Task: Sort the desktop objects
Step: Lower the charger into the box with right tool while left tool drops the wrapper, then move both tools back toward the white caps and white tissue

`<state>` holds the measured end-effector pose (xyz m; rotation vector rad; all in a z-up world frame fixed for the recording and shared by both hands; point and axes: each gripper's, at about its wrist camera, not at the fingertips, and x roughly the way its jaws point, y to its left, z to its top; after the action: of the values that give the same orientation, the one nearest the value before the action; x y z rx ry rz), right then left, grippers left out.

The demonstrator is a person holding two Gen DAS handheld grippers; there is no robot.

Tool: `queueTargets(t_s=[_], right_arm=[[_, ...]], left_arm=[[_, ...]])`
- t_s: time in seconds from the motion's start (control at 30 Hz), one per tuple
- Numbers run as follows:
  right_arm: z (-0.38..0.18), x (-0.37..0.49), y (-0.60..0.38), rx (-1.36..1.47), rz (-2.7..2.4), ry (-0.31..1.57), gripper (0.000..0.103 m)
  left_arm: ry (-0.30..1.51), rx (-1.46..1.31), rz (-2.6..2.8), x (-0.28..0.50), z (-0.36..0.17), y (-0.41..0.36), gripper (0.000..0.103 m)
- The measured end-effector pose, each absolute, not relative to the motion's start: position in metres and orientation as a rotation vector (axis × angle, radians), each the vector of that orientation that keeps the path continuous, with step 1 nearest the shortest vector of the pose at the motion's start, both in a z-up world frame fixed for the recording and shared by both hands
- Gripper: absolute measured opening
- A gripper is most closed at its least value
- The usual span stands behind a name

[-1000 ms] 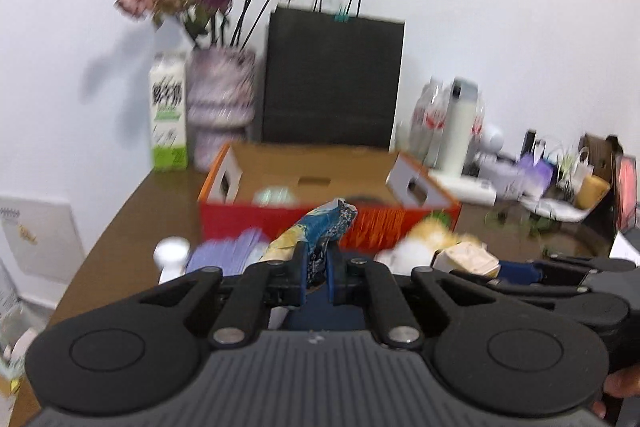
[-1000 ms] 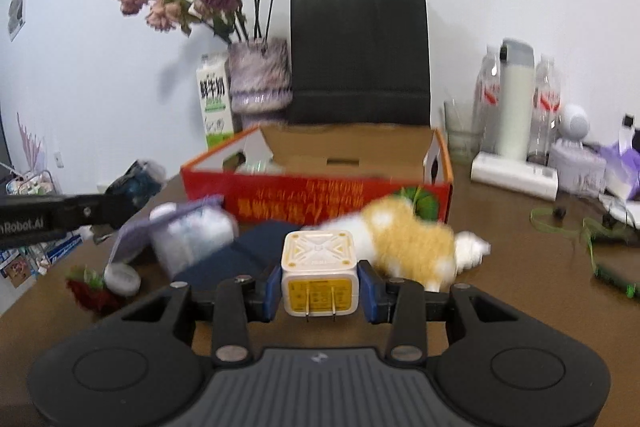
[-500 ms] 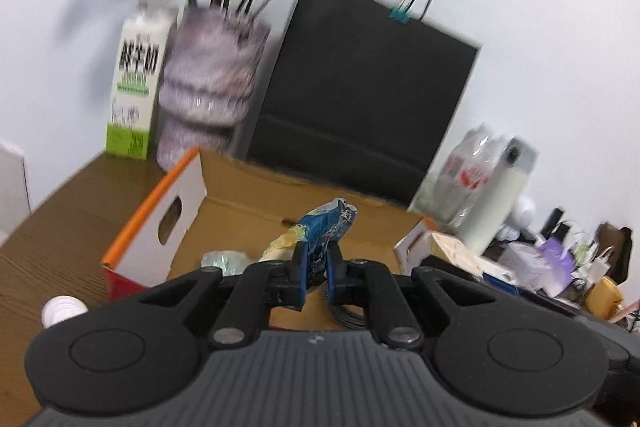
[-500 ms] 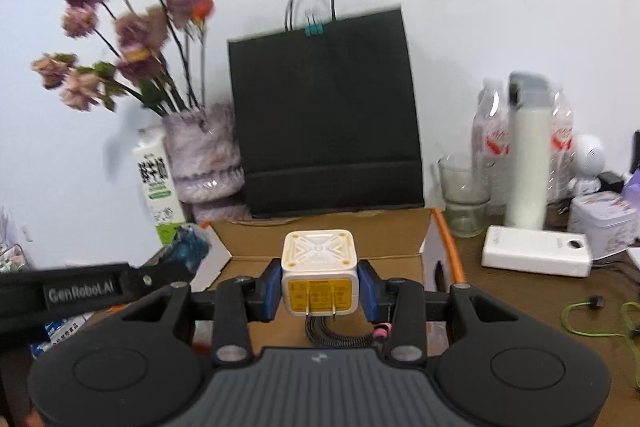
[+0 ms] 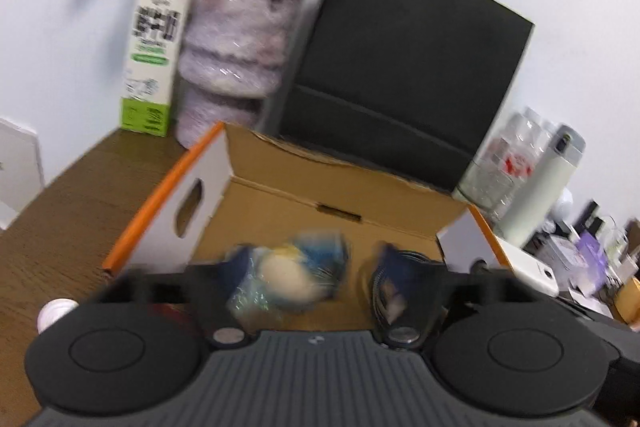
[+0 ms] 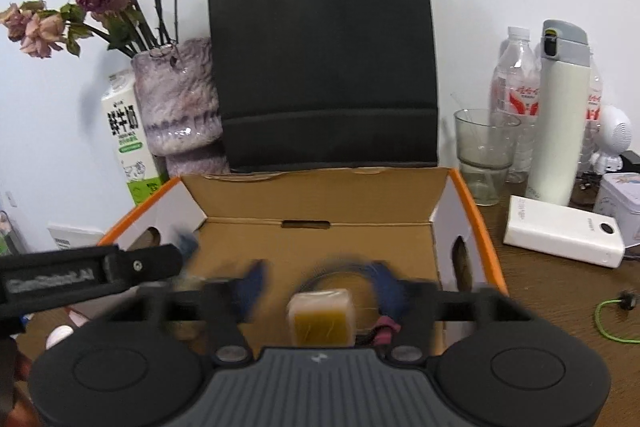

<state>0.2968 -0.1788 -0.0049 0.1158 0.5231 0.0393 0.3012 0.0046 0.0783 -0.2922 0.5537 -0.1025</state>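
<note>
An open cardboard box (image 5: 320, 195) with orange rims lies under both grippers. The jaws of my left gripper (image 5: 316, 267) are opening, and its fingers are blurred. A blue and yellow snack packet (image 5: 288, 279) sits loose between them over the box floor, with a clear gap on its right side. My right gripper (image 6: 318, 277) is opening too. The white and yellow charger cube (image 6: 322, 315) drops free between its fingers, above a coiled black cable (image 6: 344, 269) inside the box (image 6: 316, 203). The left gripper (image 6: 88, 275) shows at the left of the right wrist view.
Behind the box stand a black paper bag (image 6: 320, 47), a purple vase of dried roses (image 6: 176, 107) and a milk carton (image 6: 126, 135). To the right are a glass (image 6: 484, 155), water bottles, a white thermos (image 6: 560, 115), a white power bank (image 6: 560, 235) and a green cable (image 6: 608, 323).
Both grippers moved forward from in front of the box to above it. Their jaws went from shut to wide, letting go of the snack packet and the charger cube.
</note>
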Motion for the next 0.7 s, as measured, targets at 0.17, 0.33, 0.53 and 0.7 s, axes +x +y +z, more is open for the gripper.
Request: queueTargets(t_s=[0.17, 0.33, 0.53, 0.7], right_arm=[[0.005, 0.289, -0.185, 0.115, 0.037, 0.516, 0.099], [0.013, 0.274, -0.186, 0.086, 0.032, 0.510, 0.099], [0.020, 0.242, -0.202, 0.086, 0.018, 0.494, 0.100], [0.017, 0.212, -0.221, 0.077, -0.030, 0.501, 0.100]], left_arm=[[0.534, -0.315, -0.084, 0.296, 0.088, 0.011, 0.103], [0.546, -0.302, -0.095, 0.288, 0.095, 0.009, 0.103], [0.509, -0.280, -0.126, 0.257, 0.108, 0.012, 0.103], [0.482, -0.279, -0.111, 0.225, 0.116, 0.033, 0.103]])
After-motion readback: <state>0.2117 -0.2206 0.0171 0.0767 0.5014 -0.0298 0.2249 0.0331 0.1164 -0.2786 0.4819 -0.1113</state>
